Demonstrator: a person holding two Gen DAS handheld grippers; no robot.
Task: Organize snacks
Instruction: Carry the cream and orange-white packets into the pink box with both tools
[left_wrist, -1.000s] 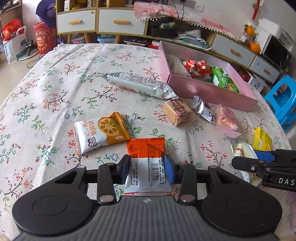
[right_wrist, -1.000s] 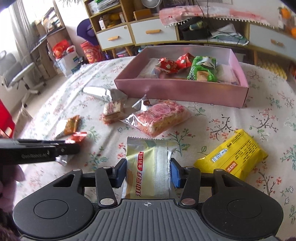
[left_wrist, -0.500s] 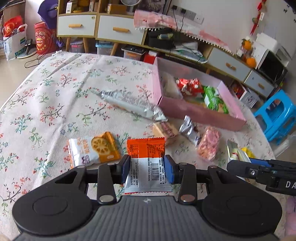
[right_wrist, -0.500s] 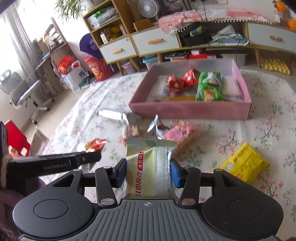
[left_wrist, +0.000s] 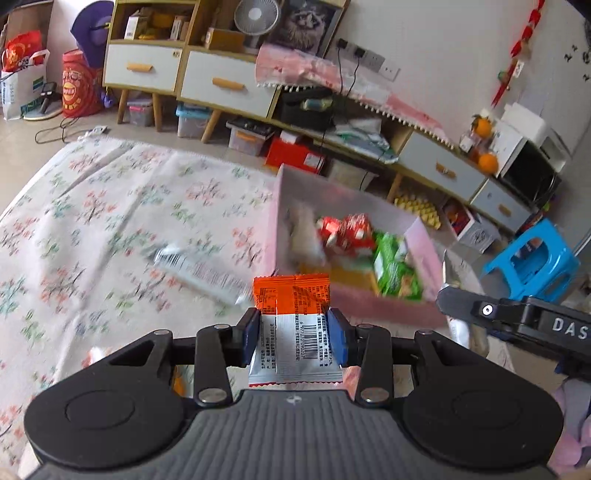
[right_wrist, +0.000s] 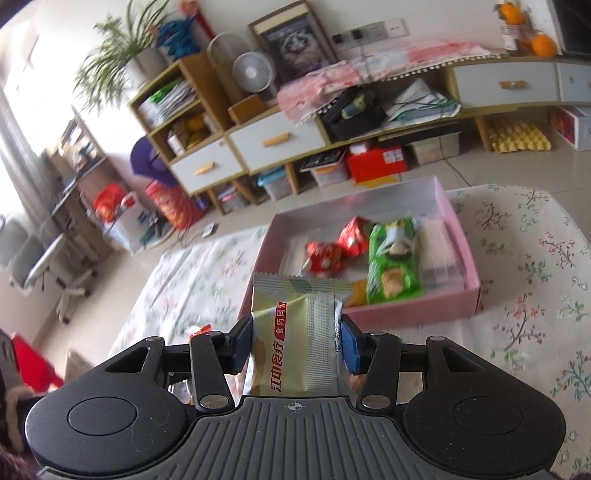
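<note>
Both packets were up off the cloth: the left gripper (left_wrist: 291, 334) clamped an orange packet (left_wrist: 291, 326), the right gripper (right_wrist: 295, 341) a pale yellow packet (right_wrist: 295, 336). The pink box (right_wrist: 413, 308) sat mid-frame; best carried over its near wall before letting go.

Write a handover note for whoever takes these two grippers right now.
Left gripper: shut on the orange-and-white packet, held above the table.
Right gripper: shut on the pale yellow-green packet, also lifted.
Pink box: ahead on the floral tablecloth, already holding the red packets and the green packet.
Done: both packets picked up.
Left: drop both into the box, then collect the silver packet beside the box; the blurred frames may hide other loose snacks.
</note>
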